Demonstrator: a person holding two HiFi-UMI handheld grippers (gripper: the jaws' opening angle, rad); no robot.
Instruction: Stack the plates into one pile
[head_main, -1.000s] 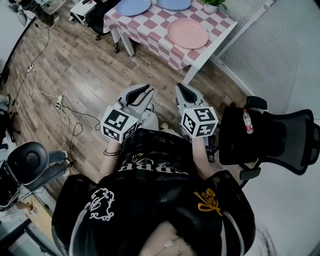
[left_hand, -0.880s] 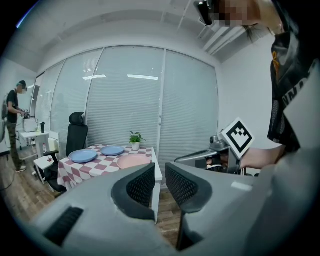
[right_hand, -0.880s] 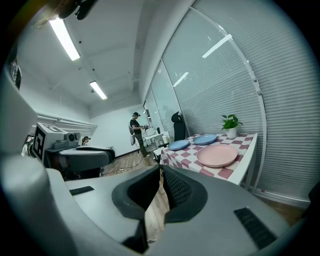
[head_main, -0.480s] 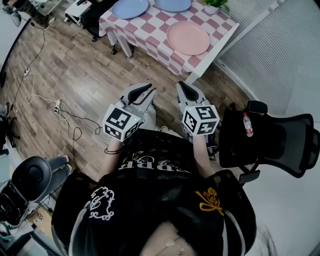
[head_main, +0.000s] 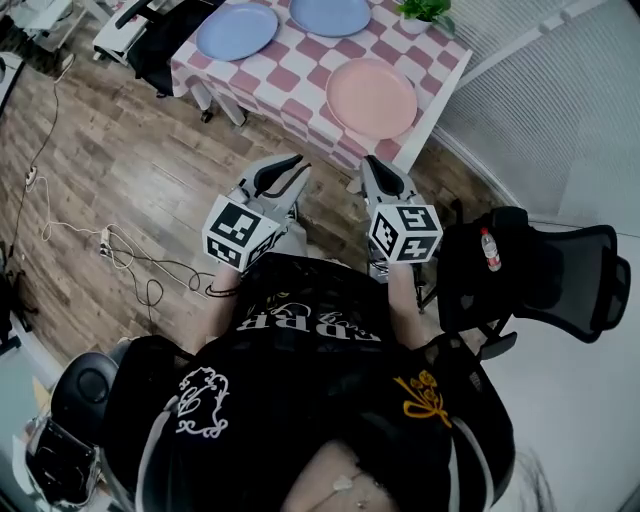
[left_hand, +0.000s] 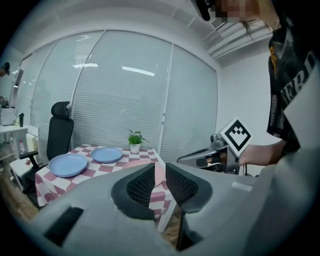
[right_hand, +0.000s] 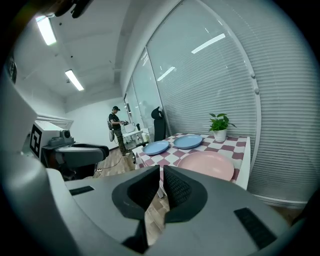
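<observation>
**Operator:** Head view has my left hand-held gripper (head_main: 288, 172) and right hand-held gripper (head_main: 375, 172) both clenched on nothing, on the near side of the pink plate (head_main: 372, 97) and short of the bench (head_main: 290, 75).

**Colleague:** What worries you?

**Operator:** Arriving with the jaws closed. I'd shove the pink plate, which sits near the bench edge, and it might slide off. The first blue plate (head_main: 237, 30) and second blue plate (head_main: 330, 14) lie left of and beyond the pink plate, so reaching across could clip the potted plant (head_main: 420, 12) behind it.

**Colleague:** And the room?

**Operator:** Checked cloth, a wood floor with cables (head_main: 120, 255) well left of the pink plate, and an office chair (head_main: 545, 275) to its right.
</observation>
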